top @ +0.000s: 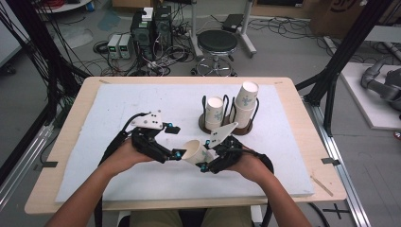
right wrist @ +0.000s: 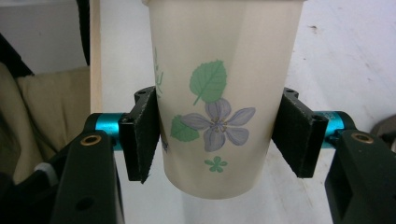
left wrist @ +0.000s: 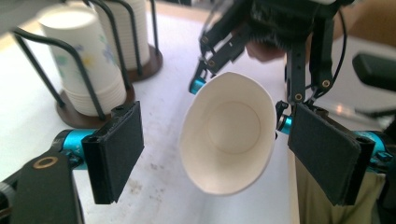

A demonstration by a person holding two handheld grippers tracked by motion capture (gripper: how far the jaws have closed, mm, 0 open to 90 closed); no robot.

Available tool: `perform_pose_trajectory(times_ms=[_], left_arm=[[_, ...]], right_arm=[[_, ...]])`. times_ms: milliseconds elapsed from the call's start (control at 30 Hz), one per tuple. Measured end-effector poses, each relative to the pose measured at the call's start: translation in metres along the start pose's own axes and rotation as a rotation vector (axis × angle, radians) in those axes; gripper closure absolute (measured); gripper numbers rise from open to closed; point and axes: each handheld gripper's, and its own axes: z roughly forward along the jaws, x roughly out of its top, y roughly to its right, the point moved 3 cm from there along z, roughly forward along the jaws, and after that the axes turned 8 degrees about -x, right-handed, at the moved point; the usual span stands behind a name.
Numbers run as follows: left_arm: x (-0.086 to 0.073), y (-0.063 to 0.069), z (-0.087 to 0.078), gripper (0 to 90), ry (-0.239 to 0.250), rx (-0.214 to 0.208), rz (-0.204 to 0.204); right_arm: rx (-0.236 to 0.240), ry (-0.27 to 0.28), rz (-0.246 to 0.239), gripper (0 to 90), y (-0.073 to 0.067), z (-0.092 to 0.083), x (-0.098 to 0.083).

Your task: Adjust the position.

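A white paper cup (top: 194, 152) printed with a purple flower and green leaves (right wrist: 219, 93) hangs on its side just above the white mat, near the middle front. My right gripper (top: 204, 154) (right wrist: 219, 140) is shut on its lower body and squeezes it slightly oval. The cup's open mouth (left wrist: 229, 135) faces my left gripper (top: 176, 141) (left wrist: 217, 154). That gripper is open, its two black pads standing either side of the rim with a gap on each side. The right gripper (left wrist: 240, 105) shows behind the cup in the left gripper view.
Two stacks of the same cups stand in black wire holders on round brown bases behind the grippers: a shorter stack (top: 214, 112) (left wrist: 84, 70) and a taller one (top: 246, 101) (left wrist: 133, 32). The white mat (top: 118, 109) covers most of the wooden table (top: 302, 137).
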Motion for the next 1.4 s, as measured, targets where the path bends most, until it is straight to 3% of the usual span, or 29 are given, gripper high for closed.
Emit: perform_pose_trajectory(times_ms=[133, 400, 700, 1000, 1400], left_arm=[[-0.007, -0.002, -0.008, 18.3, 0.082, 0.018, -0.037], [-0.030, -0.004, -0.019, 18.3, 0.178, 0.063, -0.063], [-0.060, -0.008, -0.029, 18.3, 0.274, 0.148, -0.085], [-0.082, -0.015, -0.043, 18.3, 0.337, 0.225, -0.092], [-0.095, -0.020, -0.050, 18.3, 0.350, 0.274, -0.105]], right_arm=[[-0.004, 0.052, 0.048, 37.7, 0.002, -0.006, -0.010], [-0.065, 0.158, 0.093, 36.6, 0.004, -0.017, -0.027], [-0.115, 0.291, 0.144, 35.4, 0.003, -0.028, -0.049], [-0.171, 0.382, 0.203, 35.0, 0.006, -0.040, -0.064], [-0.259, 0.469, 0.280, 35.1, 0.013, -0.058, -0.082]])
